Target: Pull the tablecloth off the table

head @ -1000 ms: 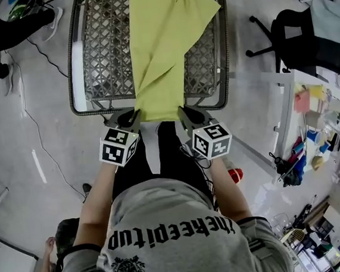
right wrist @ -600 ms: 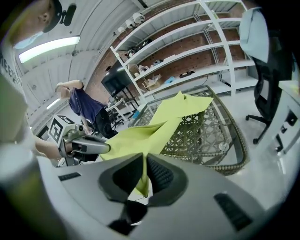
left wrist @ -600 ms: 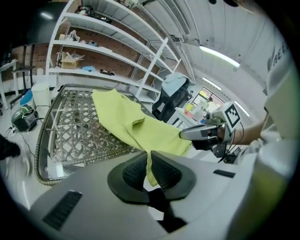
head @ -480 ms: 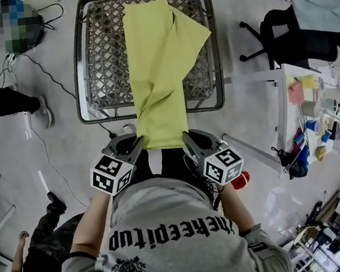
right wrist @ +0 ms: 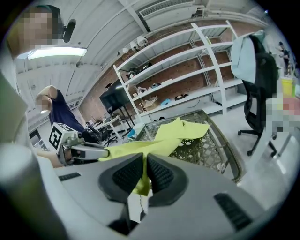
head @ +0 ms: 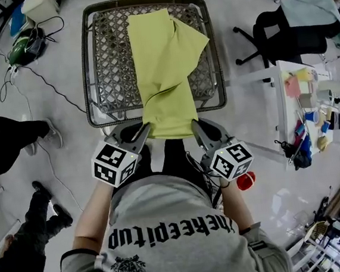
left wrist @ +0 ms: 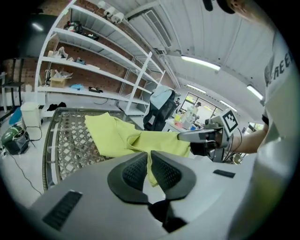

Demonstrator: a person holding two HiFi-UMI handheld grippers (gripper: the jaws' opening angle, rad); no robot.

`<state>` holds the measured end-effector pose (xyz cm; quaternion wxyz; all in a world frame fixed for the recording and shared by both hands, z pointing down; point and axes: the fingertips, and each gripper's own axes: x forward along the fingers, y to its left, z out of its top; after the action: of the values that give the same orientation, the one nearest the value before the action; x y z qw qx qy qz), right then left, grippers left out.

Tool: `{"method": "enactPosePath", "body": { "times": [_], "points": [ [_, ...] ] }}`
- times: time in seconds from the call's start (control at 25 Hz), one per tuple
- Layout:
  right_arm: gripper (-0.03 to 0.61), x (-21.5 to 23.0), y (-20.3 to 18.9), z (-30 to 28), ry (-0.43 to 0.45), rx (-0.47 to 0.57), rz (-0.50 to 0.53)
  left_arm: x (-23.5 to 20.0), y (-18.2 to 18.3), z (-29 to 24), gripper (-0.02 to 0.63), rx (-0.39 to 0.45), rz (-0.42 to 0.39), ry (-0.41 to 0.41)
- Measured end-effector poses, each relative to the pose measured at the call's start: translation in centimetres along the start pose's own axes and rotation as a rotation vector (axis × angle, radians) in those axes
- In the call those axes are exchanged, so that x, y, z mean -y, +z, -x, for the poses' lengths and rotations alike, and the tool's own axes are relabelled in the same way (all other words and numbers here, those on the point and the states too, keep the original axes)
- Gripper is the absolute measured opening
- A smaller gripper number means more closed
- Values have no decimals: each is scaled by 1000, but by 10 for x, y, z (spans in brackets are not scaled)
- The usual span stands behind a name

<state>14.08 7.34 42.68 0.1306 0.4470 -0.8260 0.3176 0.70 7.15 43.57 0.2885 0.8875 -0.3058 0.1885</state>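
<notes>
One wire-lattice counter [head: 100, 61] stands ahead. One yellow-green tablecloth [head: 163, 61] lies rumpled along its middle, its near edge lifted off the near rim. The grey sweatshirt [head: 165, 213] reads "thekeepitup". The left tongs [head: 146, 128] and the right tongs [head: 194, 125] each clench one near corner of the tablecloth.

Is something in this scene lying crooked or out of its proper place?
Yes. The tablecloth does not lie flat. It is bunched into a folded strip along the mesh table, with one flap thrown to the right. Its near edge hangs past the rim, pinched by the left tongs and right tongs.
</notes>
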Motion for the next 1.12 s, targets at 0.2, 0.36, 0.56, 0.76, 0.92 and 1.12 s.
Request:
{"method": "enactPosePath", "body": {
  "times": [0.2,0.36,0.56,0.76,0.92,1.12],
  "points": [
    [36,-4,34,-3,-53,111,17,-9,36,5,31,77,-57,-17],
    [37,-7,59,-8,-74,162,42,-17,60,9,31,117,-64,-16],
    [37,-5,93,-17,-35,212,60,-31,91,8,31,172,-45,2],
    [37,5,139,-35,37,248,95,-48,132,1,31,228,-48,56],
    [37,13,184,-56,110,261,137,-67,171,-4,31,274,-52,110],
    [38,32,236,-85,171,274,167,-96,221,-20,32,323,-57,163]
  ]
}}
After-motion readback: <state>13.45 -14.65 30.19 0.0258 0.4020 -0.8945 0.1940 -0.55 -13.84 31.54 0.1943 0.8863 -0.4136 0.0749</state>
